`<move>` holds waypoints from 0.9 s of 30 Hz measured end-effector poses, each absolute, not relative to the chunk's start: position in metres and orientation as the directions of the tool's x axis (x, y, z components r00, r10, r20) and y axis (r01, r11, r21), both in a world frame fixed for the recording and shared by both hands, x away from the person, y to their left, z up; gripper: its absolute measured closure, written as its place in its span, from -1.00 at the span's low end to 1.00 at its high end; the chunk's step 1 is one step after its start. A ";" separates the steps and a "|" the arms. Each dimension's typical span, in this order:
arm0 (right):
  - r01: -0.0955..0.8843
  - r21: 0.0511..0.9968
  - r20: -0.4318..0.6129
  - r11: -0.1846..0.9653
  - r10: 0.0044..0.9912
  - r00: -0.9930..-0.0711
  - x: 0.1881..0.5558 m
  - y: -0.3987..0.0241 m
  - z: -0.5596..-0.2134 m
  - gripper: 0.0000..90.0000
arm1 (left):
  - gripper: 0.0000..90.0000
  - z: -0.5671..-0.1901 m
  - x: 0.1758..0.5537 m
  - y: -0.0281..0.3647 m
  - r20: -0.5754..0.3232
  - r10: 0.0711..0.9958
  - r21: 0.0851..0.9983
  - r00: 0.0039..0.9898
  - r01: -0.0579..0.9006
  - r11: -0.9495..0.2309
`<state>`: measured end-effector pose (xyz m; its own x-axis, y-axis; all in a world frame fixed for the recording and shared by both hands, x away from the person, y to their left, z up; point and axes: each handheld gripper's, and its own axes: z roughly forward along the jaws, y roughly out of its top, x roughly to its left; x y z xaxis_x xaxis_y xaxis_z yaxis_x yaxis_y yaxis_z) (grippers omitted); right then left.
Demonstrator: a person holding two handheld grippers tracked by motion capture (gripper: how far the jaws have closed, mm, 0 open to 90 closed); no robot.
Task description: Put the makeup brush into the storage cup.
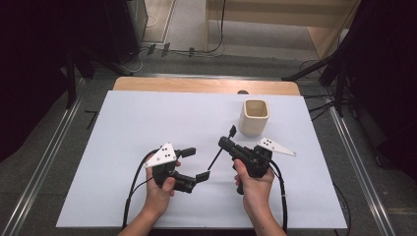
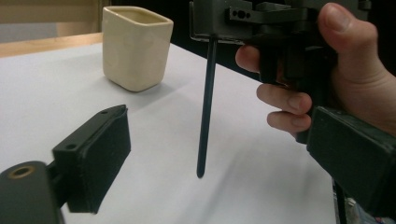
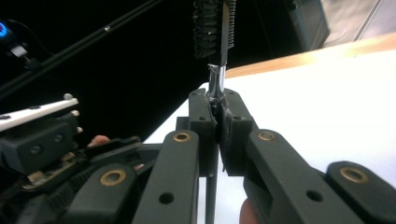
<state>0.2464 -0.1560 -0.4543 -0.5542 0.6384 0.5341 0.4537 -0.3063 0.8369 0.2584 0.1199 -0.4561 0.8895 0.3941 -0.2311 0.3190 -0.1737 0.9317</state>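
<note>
A thin black brush [image 1: 221, 150] is gripped near its bristle end by my right gripper [image 1: 224, 143], which is shut on it. In the right gripper view the pads [image 3: 229, 125] pinch the shiny neck of the brush [image 3: 215, 86], with the bristles just above. The handle [image 2: 205, 107] points down toward the white table [image 1: 137, 123] without touching it. My left gripper [image 1: 195, 164] is open, and in the left gripper view its jaws stand wide on either side of the handle, clear of it. A cream square cup [image 1: 254, 117] stands upright just beyond the right gripper; the same cup [image 2: 135, 46] appears at the back left.
The white sheet leaves a strip of wooden table edge [image 1: 206, 84] bare at the far side. Black cables [image 1: 132, 189] trail from both grippers toward the near edge. Dark stands and metal rails [image 1: 44, 157] flank the table.
</note>
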 end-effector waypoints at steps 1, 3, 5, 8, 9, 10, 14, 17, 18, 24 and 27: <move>0.446 0.845 0.520 -0.296 0.649 -0.555 0.246 -0.156 -0.454 0.93 | -1.00 -0.456 0.259 0.123 -0.233 0.396 0.933 0.888 0.318 -0.166; 0.417 0.866 0.483 -0.274 0.671 -0.562 0.245 -0.155 -0.452 0.93 | -1.00 -0.454 0.260 0.130 -0.225 0.427 0.935 0.876 0.318 -0.160; 0.389 0.886 0.447 -0.252 0.691 -0.569 0.244 -0.153 -0.451 0.93 | -1.00 -0.454 0.262 0.137 -0.229 0.432 0.936 0.872 0.320 -0.150; 0.363 0.905 0.406 -0.224 0.710 -0.575 0.243 -0.152 -0.450 0.93 | -1.00 -0.454 0.262 0.145 -0.217 0.451 0.940 0.866 0.310 -0.144; 0.356 0.909 0.394 -0.215 0.717 -0.575 0.243 -0.151 -0.450 0.93 | -1.00 -0.454 0.263 0.149 -0.212 0.458 0.940 0.863 0.308 -0.144; 0.350 0.913 0.385 -0.208 0.721 -0.576 0.242 -0.151 -0.450 0.93 | -1.00 -0.455 0.263 0.156 -0.197 0.480 0.944 0.855 0.298 -0.143; 0.333 0.924 0.359 -0.191 0.734 -0.577 0.242 -0.152 -0.449 0.93 | -1.00 -0.455 0.262 0.170 -0.174 0.507 0.949 0.844 0.282 -0.143; 0.322 0.928 0.348 -0.186 0.741 -0.575 0.243 -0.155 -0.448 0.93 | -1.00 -0.456 0.259 0.193 -0.164 0.550 0.957 0.819 0.267 -0.112; 0.319 0.930 0.345 -0.185 0.744 -0.572 0.243 -0.155 -0.447 0.93 | -1.00 -0.457 0.258 0.198 -0.165 0.561 0.958 0.811 0.267 -0.103; 0.300 0.938 0.321 -0.173 0.762 -0.562 0.243 -0.157 -0.446 0.93 | -1.00 -0.461 0.255 0.222 -0.166 0.605 0.962 0.779 0.262 -0.074; 0.288 0.944 0.302 -0.160 0.772 -0.560 0.243 -0.158 -0.445 0.93 | -1.00 -0.463 0.252 0.234 -0.161 0.625 0.963 0.764 0.260 -0.069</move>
